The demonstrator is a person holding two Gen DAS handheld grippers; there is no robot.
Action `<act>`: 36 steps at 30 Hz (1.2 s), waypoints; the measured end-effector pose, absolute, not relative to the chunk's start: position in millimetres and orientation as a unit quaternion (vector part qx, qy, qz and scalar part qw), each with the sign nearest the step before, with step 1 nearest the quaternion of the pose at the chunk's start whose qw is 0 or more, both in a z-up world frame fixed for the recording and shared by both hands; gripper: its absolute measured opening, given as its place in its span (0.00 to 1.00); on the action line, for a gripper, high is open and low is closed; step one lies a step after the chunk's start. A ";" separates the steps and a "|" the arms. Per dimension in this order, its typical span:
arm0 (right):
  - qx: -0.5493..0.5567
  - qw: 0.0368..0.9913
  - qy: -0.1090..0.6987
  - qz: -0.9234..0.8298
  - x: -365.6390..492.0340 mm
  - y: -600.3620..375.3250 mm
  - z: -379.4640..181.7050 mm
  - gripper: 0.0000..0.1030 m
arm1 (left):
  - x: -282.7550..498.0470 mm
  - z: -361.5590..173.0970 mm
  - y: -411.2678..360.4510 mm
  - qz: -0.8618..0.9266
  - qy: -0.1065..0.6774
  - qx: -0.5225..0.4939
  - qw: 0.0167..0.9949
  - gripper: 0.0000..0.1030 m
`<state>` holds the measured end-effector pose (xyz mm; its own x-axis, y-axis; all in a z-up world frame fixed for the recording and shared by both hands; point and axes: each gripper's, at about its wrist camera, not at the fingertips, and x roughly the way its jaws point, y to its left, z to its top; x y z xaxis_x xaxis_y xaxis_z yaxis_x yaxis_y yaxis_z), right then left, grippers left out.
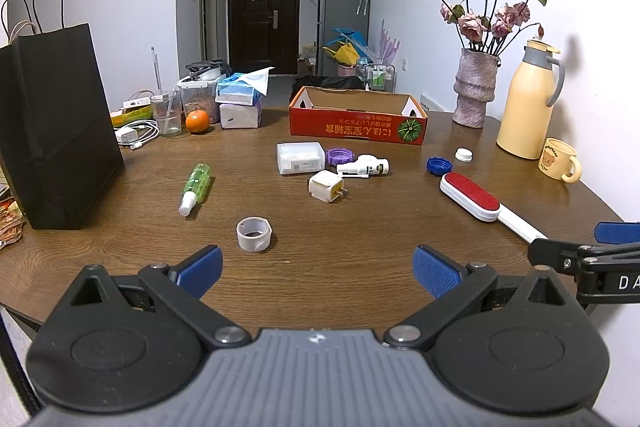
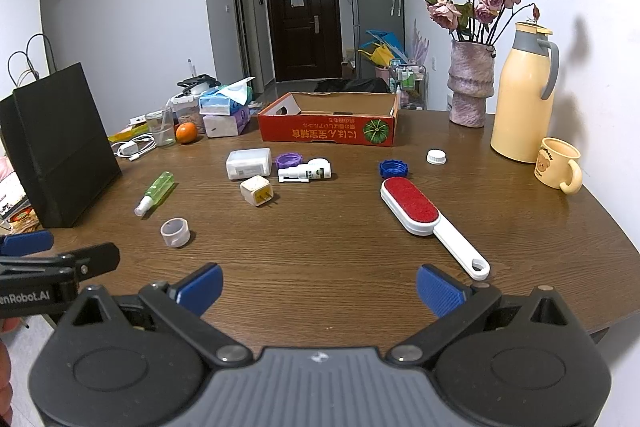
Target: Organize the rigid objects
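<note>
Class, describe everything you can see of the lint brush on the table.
The lint brush lies flat on the wooden table, red fabric pad facing up in a white, plastic-looking oval frame. A narrow white handle with a hanging hole at its end points toward the camera and to the right. The head sits just near of a blue cap. Only the table touches it.

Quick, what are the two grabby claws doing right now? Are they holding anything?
Left gripper: open, holding nothing, above the table.
Right gripper: open, holding nothing.
</note>
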<state>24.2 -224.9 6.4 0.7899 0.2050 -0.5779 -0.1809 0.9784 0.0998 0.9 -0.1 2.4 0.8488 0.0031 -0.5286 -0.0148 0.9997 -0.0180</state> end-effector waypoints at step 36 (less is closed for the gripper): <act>0.012 0.952 0.294 0.087 59.7 -234.4 -13.2 1.00 | 48.7 -18.9 13.8 0.031 0.287 -0.017 0.957 1.00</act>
